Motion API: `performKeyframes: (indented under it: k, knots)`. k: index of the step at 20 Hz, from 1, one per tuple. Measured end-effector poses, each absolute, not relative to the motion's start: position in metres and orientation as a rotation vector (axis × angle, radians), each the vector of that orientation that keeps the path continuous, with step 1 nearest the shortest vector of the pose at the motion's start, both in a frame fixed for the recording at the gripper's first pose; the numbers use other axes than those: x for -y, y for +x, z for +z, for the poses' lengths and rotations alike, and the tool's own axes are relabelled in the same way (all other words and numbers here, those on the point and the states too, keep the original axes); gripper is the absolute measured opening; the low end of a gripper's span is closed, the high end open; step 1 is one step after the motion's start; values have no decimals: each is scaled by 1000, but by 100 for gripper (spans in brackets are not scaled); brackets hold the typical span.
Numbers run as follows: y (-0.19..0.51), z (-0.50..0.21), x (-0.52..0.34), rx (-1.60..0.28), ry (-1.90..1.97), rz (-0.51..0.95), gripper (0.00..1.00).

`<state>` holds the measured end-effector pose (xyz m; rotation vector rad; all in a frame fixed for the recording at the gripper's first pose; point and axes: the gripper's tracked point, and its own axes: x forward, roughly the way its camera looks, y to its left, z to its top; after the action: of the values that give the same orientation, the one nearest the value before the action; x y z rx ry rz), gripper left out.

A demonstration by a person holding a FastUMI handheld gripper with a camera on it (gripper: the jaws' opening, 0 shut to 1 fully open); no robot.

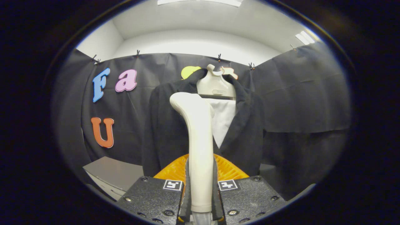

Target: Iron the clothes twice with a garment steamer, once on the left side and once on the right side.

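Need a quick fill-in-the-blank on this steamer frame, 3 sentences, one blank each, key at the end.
1. The tongs are shut on the cream plastic handle of the garment ____.
2. The dark jacket hangs on a cream ____, beyond the steamer handle.
3. Between the jacket's lapels shows a ____ shirt front.

Missing words: steamer; hanger; white
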<state>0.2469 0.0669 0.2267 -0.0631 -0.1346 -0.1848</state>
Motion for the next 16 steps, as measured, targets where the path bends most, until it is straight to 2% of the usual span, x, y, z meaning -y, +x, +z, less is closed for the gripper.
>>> performKeyframes:
  k: [5,16]
  knots:
    - [250,186,-50,95,-76,-230,29]
    - [232,109,-48,5,-86,-229,29]
